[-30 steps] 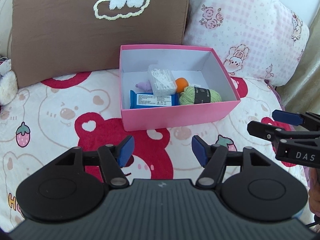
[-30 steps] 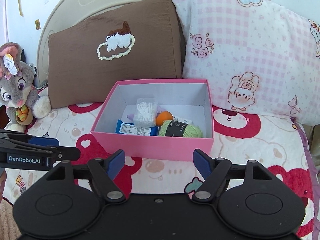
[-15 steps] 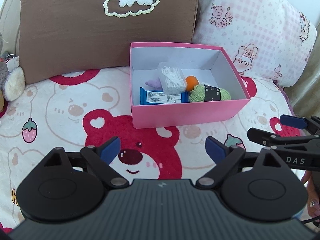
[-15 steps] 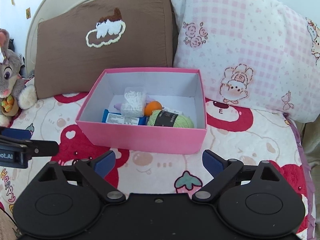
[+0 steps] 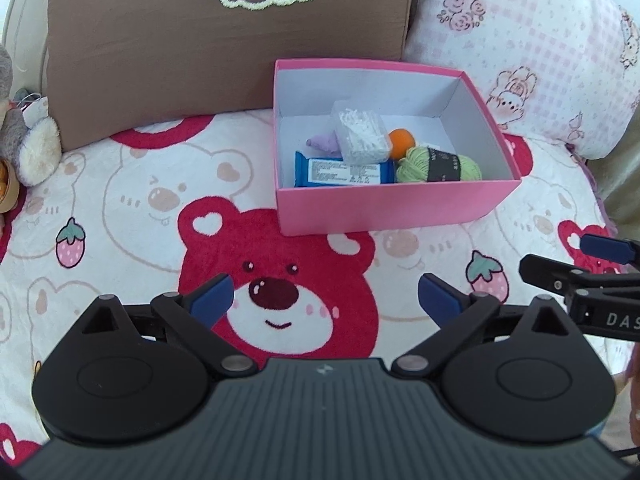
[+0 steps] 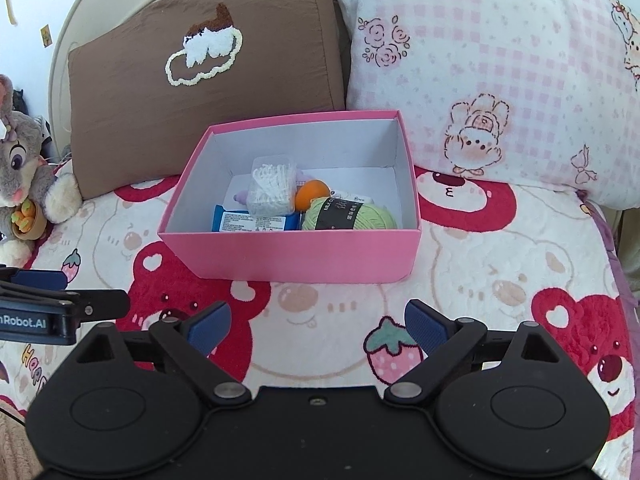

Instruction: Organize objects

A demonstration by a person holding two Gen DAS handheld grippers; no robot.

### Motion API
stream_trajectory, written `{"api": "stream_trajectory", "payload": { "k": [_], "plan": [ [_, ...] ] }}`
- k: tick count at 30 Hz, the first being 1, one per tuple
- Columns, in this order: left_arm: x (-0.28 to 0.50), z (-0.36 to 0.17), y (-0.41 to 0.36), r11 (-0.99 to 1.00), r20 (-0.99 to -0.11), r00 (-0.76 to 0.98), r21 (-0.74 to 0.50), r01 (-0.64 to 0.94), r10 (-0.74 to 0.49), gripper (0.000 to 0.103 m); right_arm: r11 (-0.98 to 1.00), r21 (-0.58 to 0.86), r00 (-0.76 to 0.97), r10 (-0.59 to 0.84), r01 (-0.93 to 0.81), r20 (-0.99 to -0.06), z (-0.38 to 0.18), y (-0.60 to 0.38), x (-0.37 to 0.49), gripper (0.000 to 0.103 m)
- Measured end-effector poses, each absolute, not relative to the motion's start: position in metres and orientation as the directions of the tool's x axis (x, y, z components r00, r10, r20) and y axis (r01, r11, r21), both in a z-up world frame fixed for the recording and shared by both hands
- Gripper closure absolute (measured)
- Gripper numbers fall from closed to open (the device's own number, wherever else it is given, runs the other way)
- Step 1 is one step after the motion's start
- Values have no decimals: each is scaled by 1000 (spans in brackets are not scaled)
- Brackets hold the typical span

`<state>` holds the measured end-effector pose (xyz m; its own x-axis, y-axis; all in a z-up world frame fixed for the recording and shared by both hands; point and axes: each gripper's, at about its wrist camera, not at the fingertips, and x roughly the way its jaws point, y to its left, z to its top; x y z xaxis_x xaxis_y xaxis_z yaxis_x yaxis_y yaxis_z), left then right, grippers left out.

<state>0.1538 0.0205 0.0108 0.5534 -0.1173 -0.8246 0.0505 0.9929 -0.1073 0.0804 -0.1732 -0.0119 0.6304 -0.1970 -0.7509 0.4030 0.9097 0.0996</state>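
A pink box (image 5: 396,208) (image 6: 296,256) stands open on the bear blanket in front of both grippers. Inside lie a clear case of cotton swabs (image 5: 362,136) (image 6: 272,192), an orange ball (image 5: 402,143), a green yarn skein (image 5: 440,164) (image 6: 348,214), a blue wipes pack (image 5: 340,172) and a small purple item (image 5: 324,142). My left gripper (image 5: 326,292) hovers over the blanket short of the box, its jaws opening with nothing between them. My right gripper (image 6: 318,320) stands open and empty beside it, to its right.
A brown pillow (image 6: 200,60) and a pink checked pillow (image 6: 500,60) lean behind the box. A grey plush rabbit (image 6: 20,152) sits at the far left. The bed's right edge (image 6: 616,248) runs past the box.
Both grippers' jaws have spread wider, the left one much more. Both views have tilted a little; the box and its contents lie as before.
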Motion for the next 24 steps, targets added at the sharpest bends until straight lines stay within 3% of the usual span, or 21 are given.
{"api": "stream_trajectory", "payload": {
  "k": [24],
  "plan": [
    [151,15,9,998,-868,492,-45,50,-64,3,899,61,575,-224,434,-787,2,-167,71,7]
  ]
}}
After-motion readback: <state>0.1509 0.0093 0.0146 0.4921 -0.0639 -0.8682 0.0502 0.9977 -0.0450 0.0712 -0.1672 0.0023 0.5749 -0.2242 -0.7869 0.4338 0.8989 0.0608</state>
